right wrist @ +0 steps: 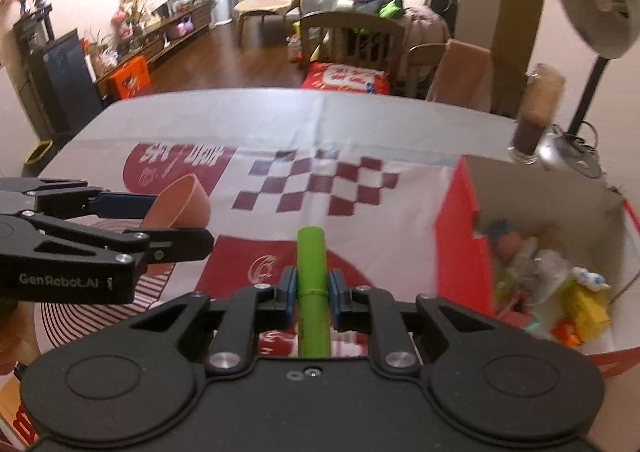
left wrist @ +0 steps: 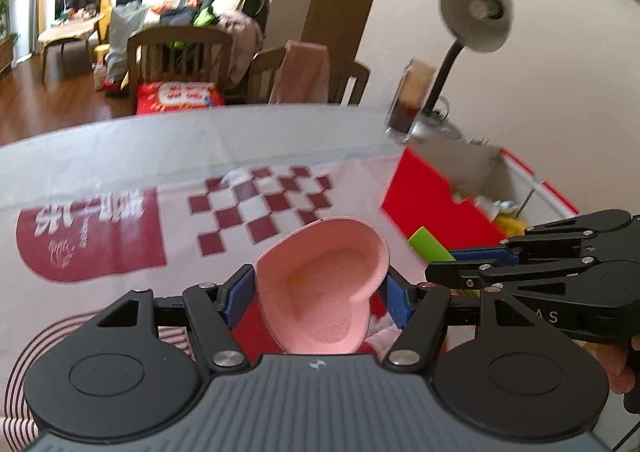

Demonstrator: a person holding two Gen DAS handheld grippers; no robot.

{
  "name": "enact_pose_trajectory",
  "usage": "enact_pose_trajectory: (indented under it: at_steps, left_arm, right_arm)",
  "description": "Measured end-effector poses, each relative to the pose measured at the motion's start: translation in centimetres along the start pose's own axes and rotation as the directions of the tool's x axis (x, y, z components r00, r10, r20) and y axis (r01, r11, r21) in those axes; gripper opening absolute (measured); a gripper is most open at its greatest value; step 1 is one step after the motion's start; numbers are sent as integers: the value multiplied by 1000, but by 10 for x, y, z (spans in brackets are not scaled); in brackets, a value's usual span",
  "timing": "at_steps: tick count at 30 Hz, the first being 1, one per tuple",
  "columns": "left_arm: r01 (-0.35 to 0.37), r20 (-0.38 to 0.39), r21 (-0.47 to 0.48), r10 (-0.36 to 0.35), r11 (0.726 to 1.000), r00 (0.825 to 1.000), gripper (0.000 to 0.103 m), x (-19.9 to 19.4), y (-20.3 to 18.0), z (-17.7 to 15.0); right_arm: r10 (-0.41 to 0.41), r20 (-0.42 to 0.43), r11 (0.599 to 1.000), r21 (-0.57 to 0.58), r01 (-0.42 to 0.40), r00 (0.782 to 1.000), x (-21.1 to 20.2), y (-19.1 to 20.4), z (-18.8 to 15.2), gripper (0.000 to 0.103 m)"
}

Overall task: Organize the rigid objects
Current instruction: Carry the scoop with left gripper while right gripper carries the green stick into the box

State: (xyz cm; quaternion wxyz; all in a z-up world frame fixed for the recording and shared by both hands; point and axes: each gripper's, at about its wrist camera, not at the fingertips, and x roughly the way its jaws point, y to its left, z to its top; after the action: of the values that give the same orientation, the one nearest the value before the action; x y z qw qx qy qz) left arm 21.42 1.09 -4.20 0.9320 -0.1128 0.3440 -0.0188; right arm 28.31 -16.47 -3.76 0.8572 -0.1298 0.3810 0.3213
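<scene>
Left claw around one pink bowl, right claw around one green tube

Right gripper, pads closed on a green cylinder that points forward above the patterned surface. At left, the left gripper holds a pink bowl. At right, an open red box contains mixed small items; behind it stand a glass and a lamp.

A pink heart-shaped dish sits tilted, clamped between blue pads above the tablecloth, while a green cylinder points forward, likewise clamped.
</scene>
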Motion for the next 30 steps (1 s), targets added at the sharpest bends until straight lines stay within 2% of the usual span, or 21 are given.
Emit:
enact_pose_trajectory:
  at_steps: [9, 19, 25, 30]
  left_arm:
    - [14, 44, 60, -17, 998, 999, 67, 5, -57, 27]
    - [29, 52, 132, -36, 991, 998, 67, 34, -130, 49]
    - [37, 15, 166, -40, 985, 999, 67, 69, -165, 58]
    - [43, -41, 186, -36, 982, 999, 67, 107, -190, 64]
  right_arm:
    - [-43, 87, 997, 68, 38, 995, -37, -62, 5, 15]
    - [-135, 138, 977, 185, 108, 981, -53, -163, 4, 15]
    - [-194, 144, 954, 257, 153, 970, -55, -222, -3, 15]
    - [-212, 112, 936, 307, 169, 971, -46, -259, -10, 15]
